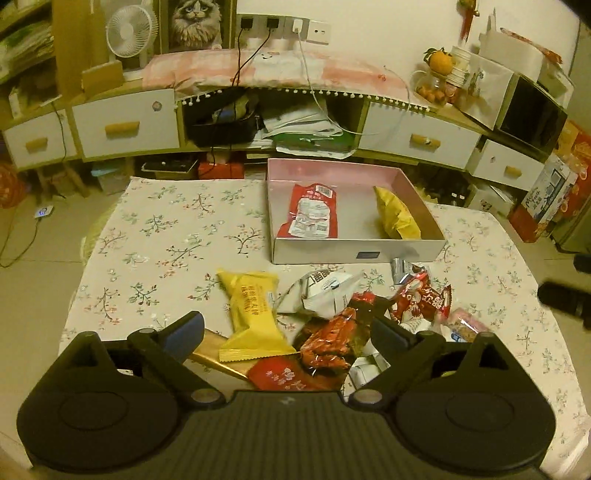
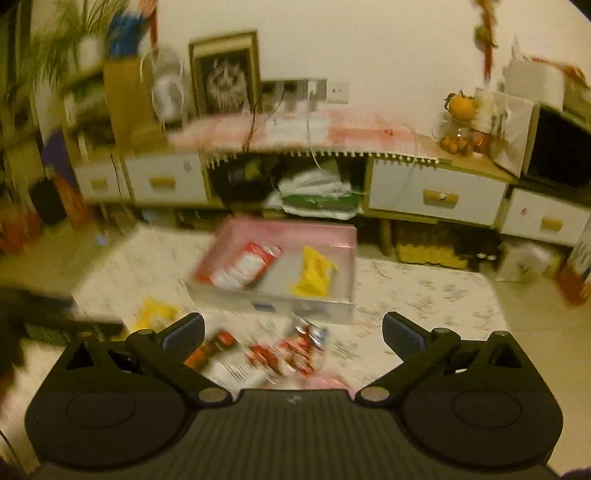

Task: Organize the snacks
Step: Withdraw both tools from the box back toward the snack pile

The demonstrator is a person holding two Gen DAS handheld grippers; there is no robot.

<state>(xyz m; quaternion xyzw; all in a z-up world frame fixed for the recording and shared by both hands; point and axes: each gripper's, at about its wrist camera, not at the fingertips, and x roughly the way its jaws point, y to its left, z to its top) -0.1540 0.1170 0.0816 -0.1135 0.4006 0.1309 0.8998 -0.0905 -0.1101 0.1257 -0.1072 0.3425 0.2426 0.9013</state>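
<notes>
A shallow pink-lined box stands on the flowered table and holds a red packet and a yellow packet. In front of it lies a heap of snacks: a yellow packet, a white packet, dark red packets and a red-and-white packet. My left gripper hangs open above this heap, holding nothing. My right gripper is open and empty too, over the blurred snacks in front of the box.
The flowered tablecloth is bare on the left. Behind the table runs a low cabinet with white drawers, cables and a fan. A dark object juts in at the right edge of the left wrist view.
</notes>
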